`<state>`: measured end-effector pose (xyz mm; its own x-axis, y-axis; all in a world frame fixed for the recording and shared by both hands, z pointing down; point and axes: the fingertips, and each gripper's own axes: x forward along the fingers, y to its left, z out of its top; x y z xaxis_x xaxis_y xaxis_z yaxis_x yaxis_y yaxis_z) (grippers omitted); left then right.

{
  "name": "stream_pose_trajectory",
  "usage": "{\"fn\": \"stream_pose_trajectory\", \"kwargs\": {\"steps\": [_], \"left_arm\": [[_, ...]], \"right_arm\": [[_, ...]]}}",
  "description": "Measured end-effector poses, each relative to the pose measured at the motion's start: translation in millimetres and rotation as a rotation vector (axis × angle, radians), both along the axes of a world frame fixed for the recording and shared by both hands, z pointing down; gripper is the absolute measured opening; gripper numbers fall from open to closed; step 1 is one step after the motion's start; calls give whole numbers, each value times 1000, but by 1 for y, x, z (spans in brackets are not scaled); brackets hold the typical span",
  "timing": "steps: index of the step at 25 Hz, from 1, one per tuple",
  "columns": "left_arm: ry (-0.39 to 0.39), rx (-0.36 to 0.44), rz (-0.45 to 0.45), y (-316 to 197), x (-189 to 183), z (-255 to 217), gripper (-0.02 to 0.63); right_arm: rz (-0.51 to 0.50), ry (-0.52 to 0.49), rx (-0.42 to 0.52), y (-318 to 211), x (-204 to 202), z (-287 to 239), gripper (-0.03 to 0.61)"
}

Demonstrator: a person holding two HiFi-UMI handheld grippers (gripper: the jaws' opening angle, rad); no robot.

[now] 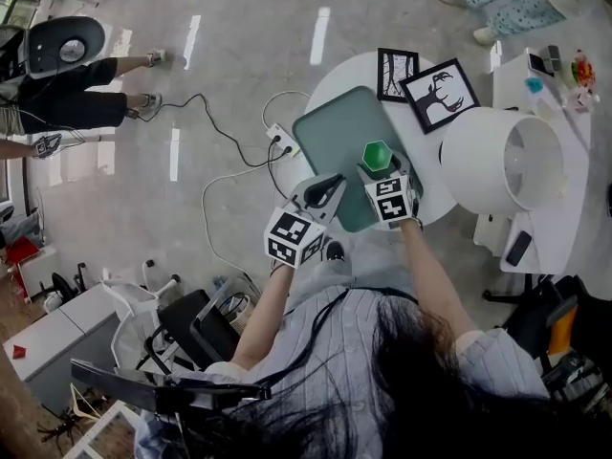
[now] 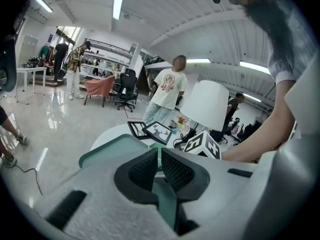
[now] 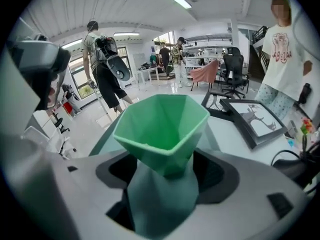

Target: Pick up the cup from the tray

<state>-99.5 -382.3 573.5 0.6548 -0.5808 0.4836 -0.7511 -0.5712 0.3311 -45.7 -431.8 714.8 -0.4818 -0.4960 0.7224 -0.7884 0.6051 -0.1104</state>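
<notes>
**Closing on the cup**

Head view: the cup (image 1: 377, 154) stands at the near edge of the tray (image 1: 330, 127). We hold the right gripper (image 1: 382, 170) sloping down at it.

Left gripper view: the left gripper (image 2: 159, 155) is narrow and empty.

Right gripper view: the jaws stand wide around the cup's base. We centre it, then squeeze gently.

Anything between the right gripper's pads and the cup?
Nothing: in the right gripper view the cup stands between the right gripper's open jaws, with a clear gap on either side and only tray beneath.
</notes>
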Motion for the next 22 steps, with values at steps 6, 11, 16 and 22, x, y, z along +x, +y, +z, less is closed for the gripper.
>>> {"fn": "stream_pose_trajectory", "kwargs": {"steps": [6, 11, 16, 22], "left_arm": [[-15, -12, -24, 8, -10, 1, 15], [-24, -10, -44, 15, -18, 1, 15], [-19, -6, -52, 22, -21, -1, 15], [-12, 15, -43, 33, -20, -9, 15]], "right_arm": [[35, -29, 11, -9, 1, 3, 318], [18, -56, 29, -5, -3, -9, 313], [27, -81, 43, 1, -3, -24, 311], [21, -87, 55, 13, -1, -46, 311]]}}
